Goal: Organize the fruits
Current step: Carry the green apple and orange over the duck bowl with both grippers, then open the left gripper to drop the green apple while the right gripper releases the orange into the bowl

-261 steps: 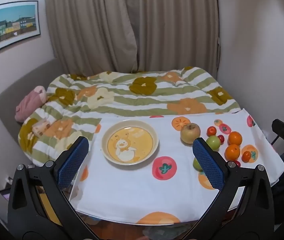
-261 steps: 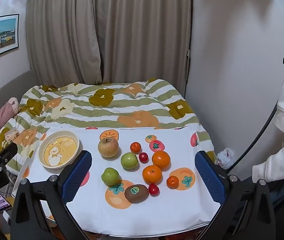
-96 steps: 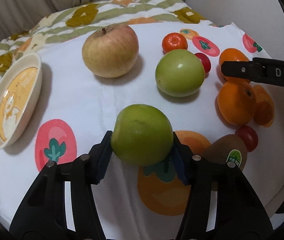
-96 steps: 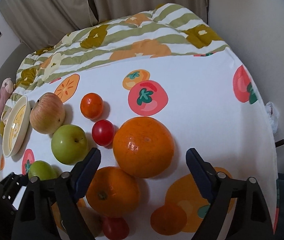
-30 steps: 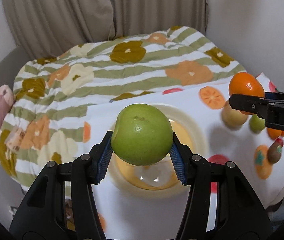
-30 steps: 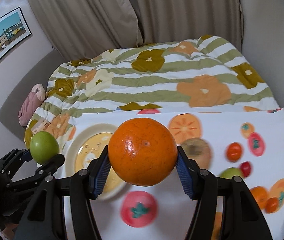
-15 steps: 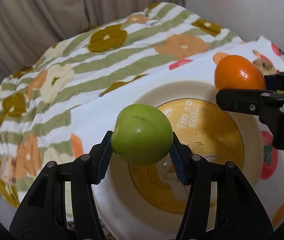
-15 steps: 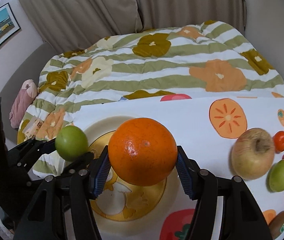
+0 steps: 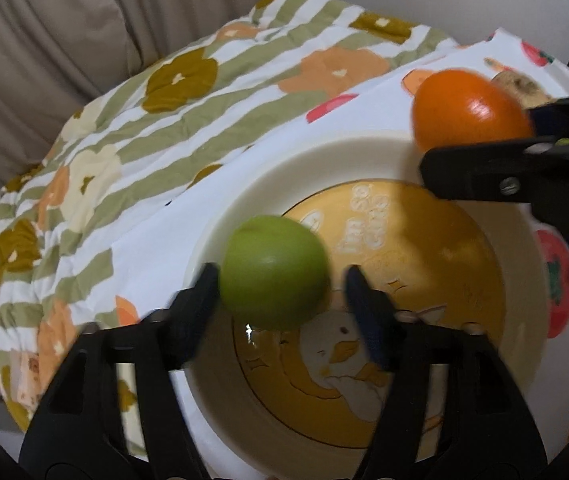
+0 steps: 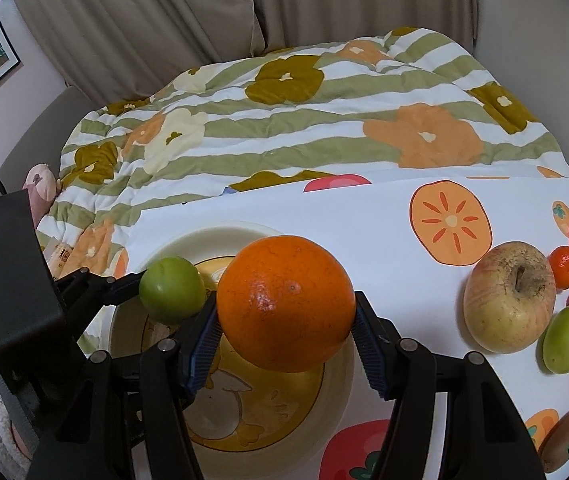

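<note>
My left gripper (image 9: pixel 280 288) has parted jaws; the green apple (image 9: pixel 274 272) sits between them with a gap on its right side, just above the cream and yellow duck plate (image 9: pixel 244 208). The frame is motion-blurred there. My right gripper (image 10: pixel 284 316) is shut on a large orange (image 10: pixel 286 304) and holds it over the plate (image 10: pixel 188 240), to the right of the green apple (image 10: pixel 172 288). The orange (image 9: pixel 464 110) also shows in the left wrist view at the plate's far right rim.
On the white fruit-print cloth (image 10: pixel 364 216) to the right lie a big yellow-red apple (image 10: pixel 510 306), a second green apple (image 10: pixel 568 338), small oranges, cherry tomatoes and a kiwi (image 10: pixel 564 440). A striped floral quilt (image 10: pixel 284 120) lies behind.
Both grippers have come lower and closer over the plate. The left jaws have spread apart and the green apple is loose between them. The right gripper still holds the orange.
</note>
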